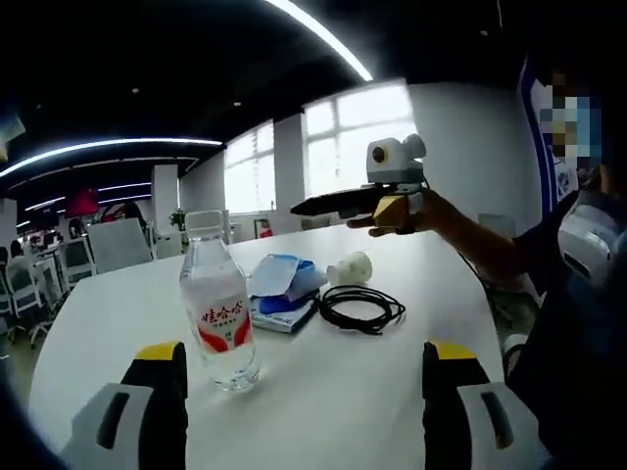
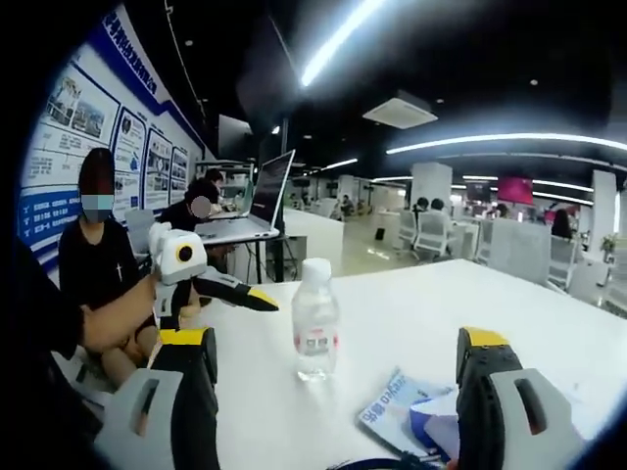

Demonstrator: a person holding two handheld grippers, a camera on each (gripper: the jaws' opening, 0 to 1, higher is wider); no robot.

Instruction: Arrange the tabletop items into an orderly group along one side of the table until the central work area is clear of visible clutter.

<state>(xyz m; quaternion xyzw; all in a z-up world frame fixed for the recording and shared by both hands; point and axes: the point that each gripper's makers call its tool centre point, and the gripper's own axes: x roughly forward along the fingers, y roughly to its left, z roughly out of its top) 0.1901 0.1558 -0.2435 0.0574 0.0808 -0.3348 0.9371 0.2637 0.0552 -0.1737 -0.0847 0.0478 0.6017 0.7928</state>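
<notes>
In the left gripper view, the left gripper (image 1: 304,392) has its two yellow-tipped jaws spread wide apart with nothing between them, hanging just above the white table (image 1: 411,274). A clear water bottle (image 1: 219,313) with a red and white label stands upright on the table, just ahead of the left jaw. Behind it lies a blue and white packet (image 1: 282,284), next to that a small white object (image 1: 350,266) I cannot identify, and in front of those a coiled black cable (image 1: 360,306). The right gripper (image 1: 333,204) comes in from the right, held in a hand (image 1: 416,211) above the far edge of the table; its black jaws look pressed together and grasp nothing.

In the right gripper view, the right gripper (image 2: 333,392) shows two jaws standing apart, empty. The water bottle (image 2: 315,321) stands upright between them farther off. The blue and white packet (image 2: 411,409) lies near the right jaw. The left gripper (image 2: 240,292) enters from the left; whether it is released or clenched I cannot tell here
</notes>
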